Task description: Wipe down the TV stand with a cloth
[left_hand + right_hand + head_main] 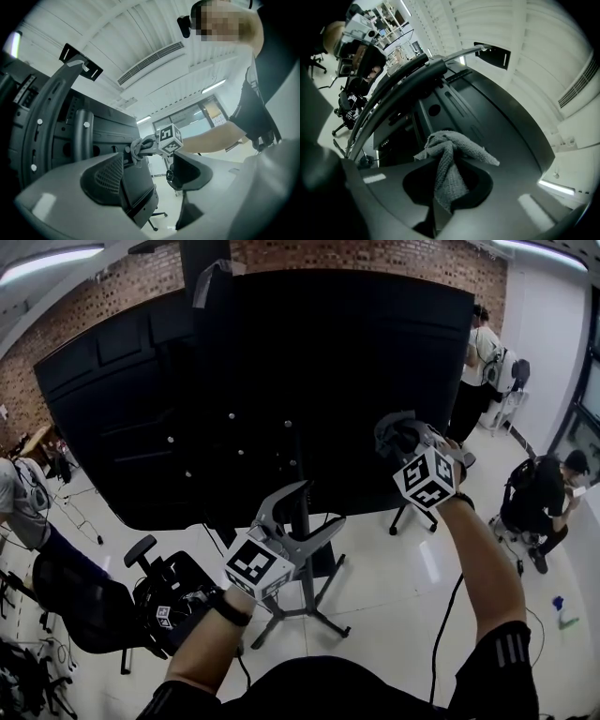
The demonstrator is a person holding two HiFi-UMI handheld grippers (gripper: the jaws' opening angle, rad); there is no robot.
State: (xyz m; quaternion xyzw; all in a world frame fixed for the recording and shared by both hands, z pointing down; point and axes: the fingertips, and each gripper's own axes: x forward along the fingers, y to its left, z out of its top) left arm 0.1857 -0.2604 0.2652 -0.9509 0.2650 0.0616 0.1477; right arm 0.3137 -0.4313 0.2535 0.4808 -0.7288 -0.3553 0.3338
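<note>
A big black TV (281,381) shows its back, mounted on a grey TV stand (307,601) with a pole and splayed legs. My right gripper (396,434) is raised to the screen's lower right edge and is shut on a grey cloth (449,161), which bunches out past the jaws toward the black back panel (497,122). The left gripper view also shows that cloth (136,149) beside the right gripper's marker cube (169,138). My left gripper (321,505) stands open and holds nothing, close to the stand's pole below the screen; its jaws gape wide (147,174).
A black office chair (84,610) stands at the lower left, another (417,512) behind the TV. People are at the right (544,493), far right (483,362) and left edge (19,493). A cable (445,634) hangs from my right arm. A blue bottle (560,607) sits on the white floor.
</note>
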